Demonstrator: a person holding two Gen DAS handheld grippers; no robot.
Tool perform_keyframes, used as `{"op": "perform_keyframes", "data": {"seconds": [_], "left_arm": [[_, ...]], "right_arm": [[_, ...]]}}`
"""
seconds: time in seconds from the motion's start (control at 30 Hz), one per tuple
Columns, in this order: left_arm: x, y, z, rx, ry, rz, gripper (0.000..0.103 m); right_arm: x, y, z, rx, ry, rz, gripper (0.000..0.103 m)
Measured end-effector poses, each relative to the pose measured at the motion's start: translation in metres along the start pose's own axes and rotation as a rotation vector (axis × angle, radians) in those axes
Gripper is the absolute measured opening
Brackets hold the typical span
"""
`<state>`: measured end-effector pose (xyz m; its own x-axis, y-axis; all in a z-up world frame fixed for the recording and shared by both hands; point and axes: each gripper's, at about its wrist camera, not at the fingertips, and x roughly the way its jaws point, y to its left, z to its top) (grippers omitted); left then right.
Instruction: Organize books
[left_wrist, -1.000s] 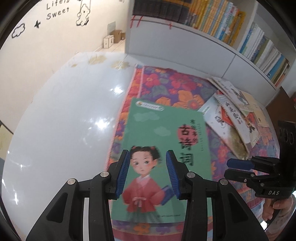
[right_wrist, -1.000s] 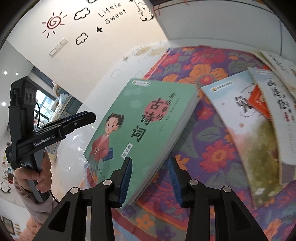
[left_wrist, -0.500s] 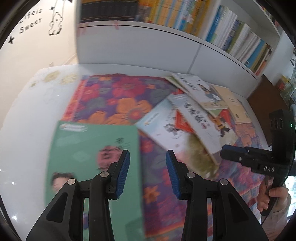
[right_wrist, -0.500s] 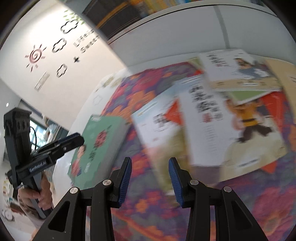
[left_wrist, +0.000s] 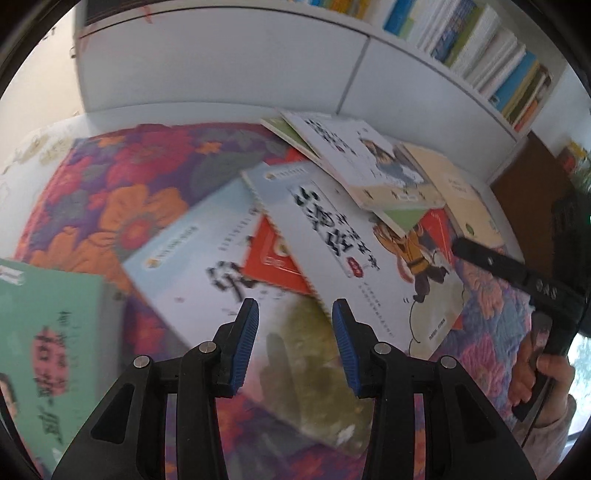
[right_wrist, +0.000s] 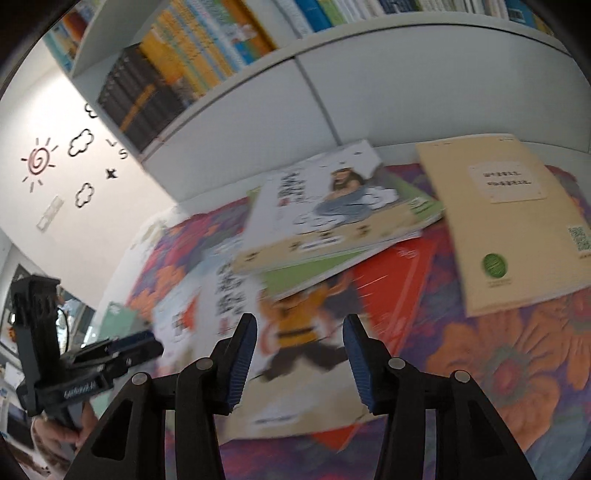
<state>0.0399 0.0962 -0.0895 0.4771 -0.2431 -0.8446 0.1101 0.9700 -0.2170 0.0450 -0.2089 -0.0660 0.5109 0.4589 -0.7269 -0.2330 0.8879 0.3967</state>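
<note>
Left gripper (left_wrist: 295, 345) parted, empty, directly above near corner of pale-blue softcover book (left_wrist: 207, 254); long axis running away leftward. Right gripper (right_wrist: 299, 354) likewise parted, empty, over white cartoon-cover book (right_wrist: 295, 332). Farther back, cream book (right_wrist: 517, 221) on floral quilt (right_wrist: 509, 362)

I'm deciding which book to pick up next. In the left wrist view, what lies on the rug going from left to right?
Green book → pale blue book → white book with the orange-clad figure → cream book → right gripper, at the far right.
</note>
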Motion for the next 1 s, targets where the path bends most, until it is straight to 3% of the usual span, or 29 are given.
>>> {"op": "perform_keyframes", "data": {"seconds": [0.1,0.2,0.37,0.5,0.57,0.8,1.0], "left_arm": [[0.013,-0.014,-0.003,0.036,0.024,-0.017,0.039],[0.025,-0.025,-0.007,0.071,0.052,-0.024,0.039],[0.024,-0.031,-0.009,0.079,0.045,-0.025,0.039],[0.021,-0.033,-0.013,0.084,0.055,-0.037,0.039],[0.021,-0.037,-0.016,0.100,0.060,-0.051,0.039],[0.017,-0.042,-0.022,0.136,0.068,0.003,0.039],[0.002,-0.037,-0.044,0.156,0.100,0.006,0.039]], "right_arm": [[0.013,-0.007,0.004,-0.002,0.020,-0.022,0.047],[0.020,-0.009,-0.003,0.010,0.039,0.073,0.047],[0.018,0.000,-0.005,-0.008,0.055,0.072,0.048],[0.022,-0.003,-0.001,-0.030,0.038,-0.058,0.048],[0.025,-0.008,-0.001,-0.021,0.054,-0.053,0.051],[0.027,0.005,-0.006,-0.062,0.090,-0.070,0.055],[0.016,0.023,-0.029,-0.080,0.124,-0.066,0.058]]}}
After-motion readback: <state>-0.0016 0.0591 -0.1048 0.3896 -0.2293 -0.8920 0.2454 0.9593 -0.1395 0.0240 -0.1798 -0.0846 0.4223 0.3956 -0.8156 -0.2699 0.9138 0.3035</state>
